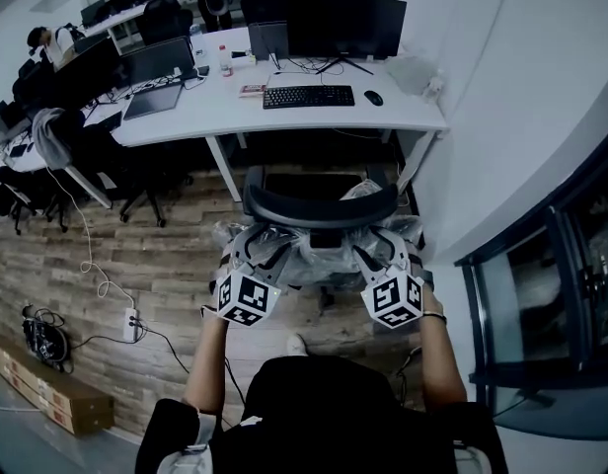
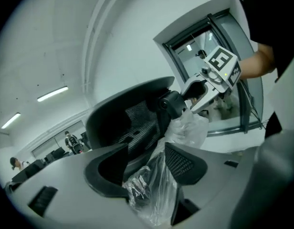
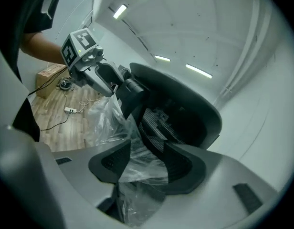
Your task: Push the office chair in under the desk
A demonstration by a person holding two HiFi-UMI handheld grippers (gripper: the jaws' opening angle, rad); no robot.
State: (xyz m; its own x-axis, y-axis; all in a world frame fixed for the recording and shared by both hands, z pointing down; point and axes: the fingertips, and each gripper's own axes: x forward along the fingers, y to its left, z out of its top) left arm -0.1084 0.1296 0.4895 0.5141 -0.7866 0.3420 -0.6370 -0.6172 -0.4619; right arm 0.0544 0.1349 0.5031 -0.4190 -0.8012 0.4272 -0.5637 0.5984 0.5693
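A black mesh office chair [image 1: 319, 208] stands just in front of the white desk [image 1: 284, 117], its back towards me and clear plastic wrap [image 1: 314, 255] hanging round its frame. My left gripper [image 1: 253, 248] is at the left side of the chair back and my right gripper [image 1: 383, 250] at the right side. In the left gripper view the left gripper [image 2: 149, 168] stands open, with crumpled plastic wrap [image 2: 147, 194] lying loose between its jaws. In the right gripper view the right gripper [image 3: 147, 163] is open too, plastic wrap [image 3: 137, 175] in its gap and the chair [image 3: 180, 109] beyond.
On the desk are a keyboard [image 1: 308, 96], a mouse [image 1: 373, 98], a monitor [image 1: 345, 26] and a laptop [image 1: 154, 99]. Other dark chairs [image 1: 136, 166] stand to the left. A power strip [image 1: 132, 322] with cables and a cardboard box [image 1: 47, 393] lie on the wooden floor. A glass door [image 1: 551, 275] is at the right.
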